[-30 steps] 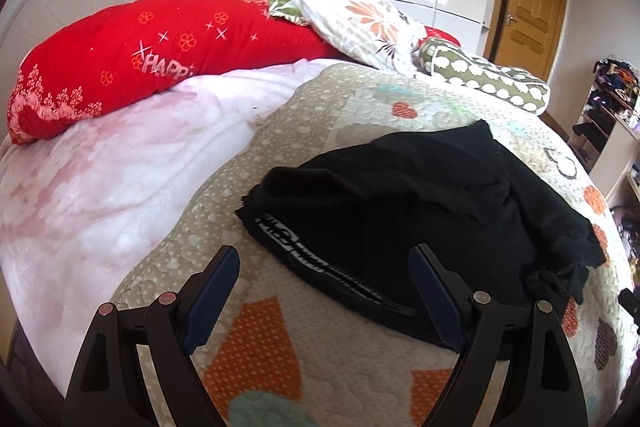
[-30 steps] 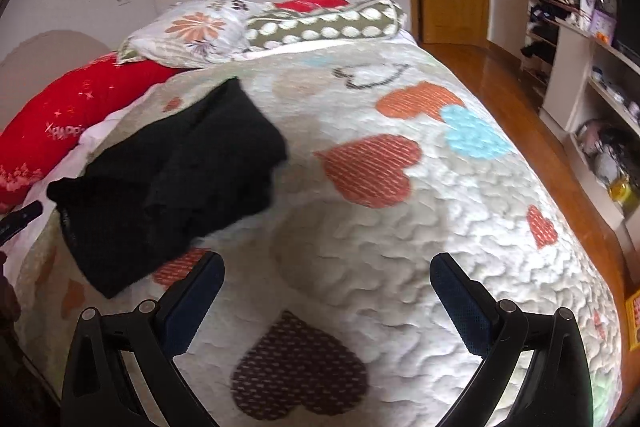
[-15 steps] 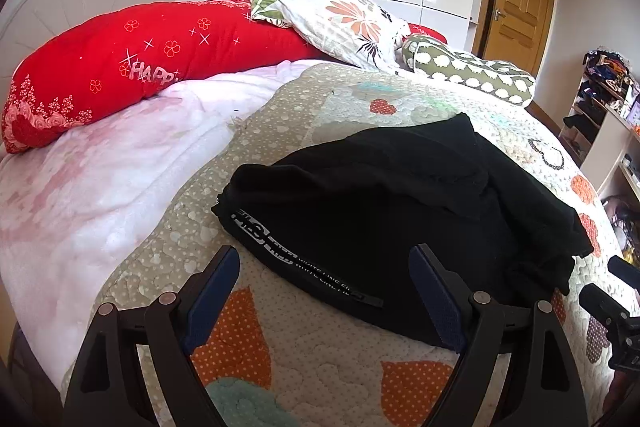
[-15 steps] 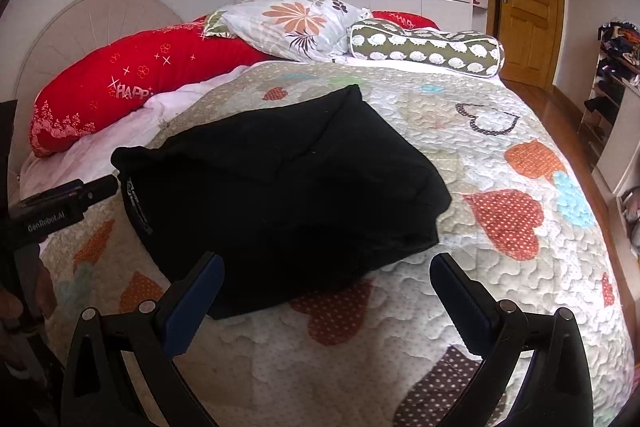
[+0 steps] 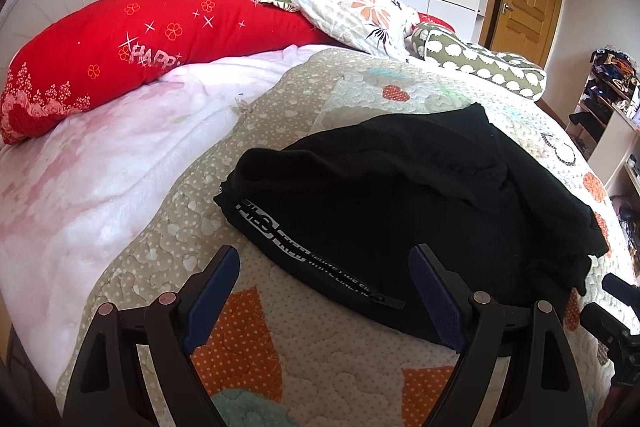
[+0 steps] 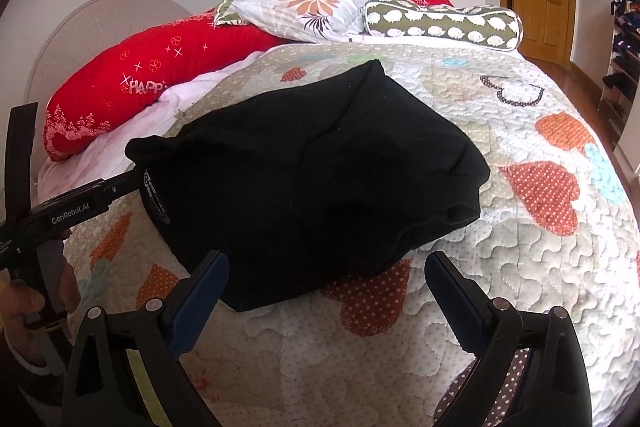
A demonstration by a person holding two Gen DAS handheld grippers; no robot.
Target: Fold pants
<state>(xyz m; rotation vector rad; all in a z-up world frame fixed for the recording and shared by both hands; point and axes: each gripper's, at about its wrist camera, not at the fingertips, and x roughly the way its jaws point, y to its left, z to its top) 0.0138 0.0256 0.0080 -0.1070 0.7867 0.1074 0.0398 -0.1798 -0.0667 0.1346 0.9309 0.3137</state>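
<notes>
Black pants (image 5: 408,203) are lying bunched in a loose heap on the heart-patterned quilt (image 6: 500,227) covering the bed, waistband with white lettering (image 5: 288,247) facing the near edge. Left tool (image 5: 324,291) is hovering just above that waistband, jaws spread wide, nothing between the pads. Right tool (image 6: 326,291) is sitting over the near right edge of the pants, jaws also spread, gripping nothing. In the right wrist view, the left tool's body is showing at the far left, held by a hand (image 6: 24,307). Red bolster (image 5: 132,47), floral pillow (image 6: 304,7) and green patterned bolster (image 6: 444,21) are lying by the headboard.
</notes>
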